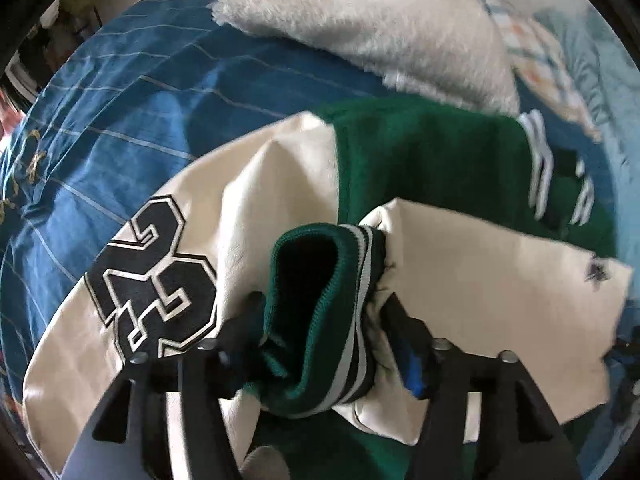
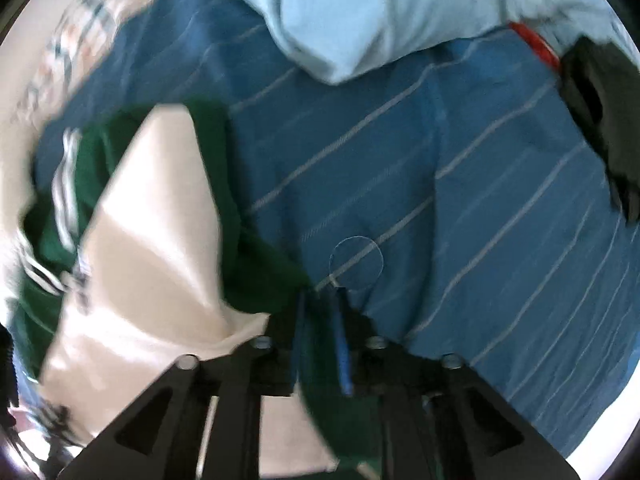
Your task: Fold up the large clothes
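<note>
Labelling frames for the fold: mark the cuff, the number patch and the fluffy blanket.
cuff [image 1: 320, 312], left wrist view, on its green ribbing.
number patch [image 1: 156, 276], left wrist view, on the black digits.
fluffy blanket [image 1: 376, 28], left wrist view, on its white pile.

both wrists: close, looking down; shared: jacket [image 1: 432, 152], bedspread [image 2: 440, 168]

1. On the cream leather-look sleeve [image 1: 248, 184] of my green varsity jacket [image 1: 432, 160] sits a large black number patch outlined in white [image 1: 154, 276]; seen sideways, it looks like "23", though I can't be certain.
2. A small dark emblem [image 1: 598, 274] on the other cream sleeve is too blurred to read.
3. Gold embroidery [image 1: 34, 156] on the blue striped bedcover [image 1: 132, 92] is illegible.
</note>
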A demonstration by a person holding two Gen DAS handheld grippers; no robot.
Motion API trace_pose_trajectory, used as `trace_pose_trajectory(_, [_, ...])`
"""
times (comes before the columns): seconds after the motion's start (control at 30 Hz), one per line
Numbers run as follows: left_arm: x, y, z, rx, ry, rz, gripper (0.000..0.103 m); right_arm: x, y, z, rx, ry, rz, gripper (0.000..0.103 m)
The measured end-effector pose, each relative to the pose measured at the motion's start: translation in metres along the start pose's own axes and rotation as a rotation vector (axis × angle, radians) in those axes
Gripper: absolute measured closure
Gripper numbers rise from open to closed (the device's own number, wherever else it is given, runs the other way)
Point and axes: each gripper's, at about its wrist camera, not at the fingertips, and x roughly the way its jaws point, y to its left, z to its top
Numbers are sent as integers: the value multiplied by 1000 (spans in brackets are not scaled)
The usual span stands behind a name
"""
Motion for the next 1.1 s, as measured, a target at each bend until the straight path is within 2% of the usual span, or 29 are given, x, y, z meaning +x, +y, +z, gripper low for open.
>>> trace_pose_trajectory(0.03, [-8, 4, -1, -10, -12, -12, 30, -12, 2, -2, 1, -27, 43, 71])
trace_pose_trajectory(0.1, [-31, 16, -5, -43, -50, -1, 13, -28, 12, -6, -30, -61, 117, 71])
trace_pose_trajectory(0.17, [-51, 33, -11, -82, -80, 26, 12, -23, 31, -5, -77, -38, 192, 71])
trace_pose_trajectory(0.23, [-65, 54, -19, -130, -93, 76, 12, 0, 50, -1, -115, 16, 249, 72])
trace_pose_trajectory(0.33, [-82, 93, -45, -221, -84, 135, 12, 56, 67, -2, -161, 114, 88, 74])
trace_pose_trajectory(0.37, [-87, 106, -58, -248, -74, 147, 12, 63, 67, -3, -164, 127, 66, 74])
trace_pose_trajectory(0.4, [-93, 124, -77, -299, -53, 169, 12, 61, 73, -5, -173, 121, 34, 74])
trace_pose_trajectory(0.47, [-104, 150, -111, -400, -25, 167, 12, 37, 90, -15, -223, 83, -7, 71])
trace_pose_trajectory(0.53, [-114, 181, -158, -555, 21, 135, 12, 12, 108, -36, -268, 48, 13, 53])
trace_pose_trajectory(0.6, [-117, 211, -207, -731, 64, 85, 12, -15, 119, -66, -322, 24, 48, 44])
trace_pose_trajectory(0.7, [-100, 242, -255, -948, 88, 26, 13, -34, 135, -121, -397, 34, 85, 43])
trace_pose_trajectory(0.8, [-77, 268, -274, -1137, 49, -30, 14, -27, 138, -168, -417, 96, 123, 39])
trace_pose_trajectory(0.83, [-70, 279, -274, -1187, 24, -21, 14, -21, 142, -182, -414, 122, 133, 35])
trace_pose_trajectory(0.9, [-65, 294, -269, -1270, -9, 22, 14, -6, 150, -213, -402, 165, 136, 34])
trace_pose_trajectory(0.93, [-65, 301, -261, -1299, -27, 60, 15, 0, 156, -223, -402, 178, 134, 34])
trace_pose_trajectory(0.97, [-68, 304, -254, -1300, -46, 102, 21, 13, 165, -230, -409, 186, 133, 34])
trace_pose_trajectory(1.0, [-74, 310, -242, -1293, -72, 171, 36, 16, 174, -241, -428, 186, 122, 34])
trace_pose_trajectory(1.03, [-77, 314, -233, -1274, -79, 216, 69, 18, 185, -253, -456, 182, 114, 34])
trace_pose_trajectory(1.07, [-81, 319, -222, -1240, -95, 249, 78, 18, 195, -262, -478, 176, 121, 34])
trace_pose_trajectory(1.1, [-86, 328, -205, -1190, -127, 258, 82, 19, 207, -266, -496, 171, 121, 32])
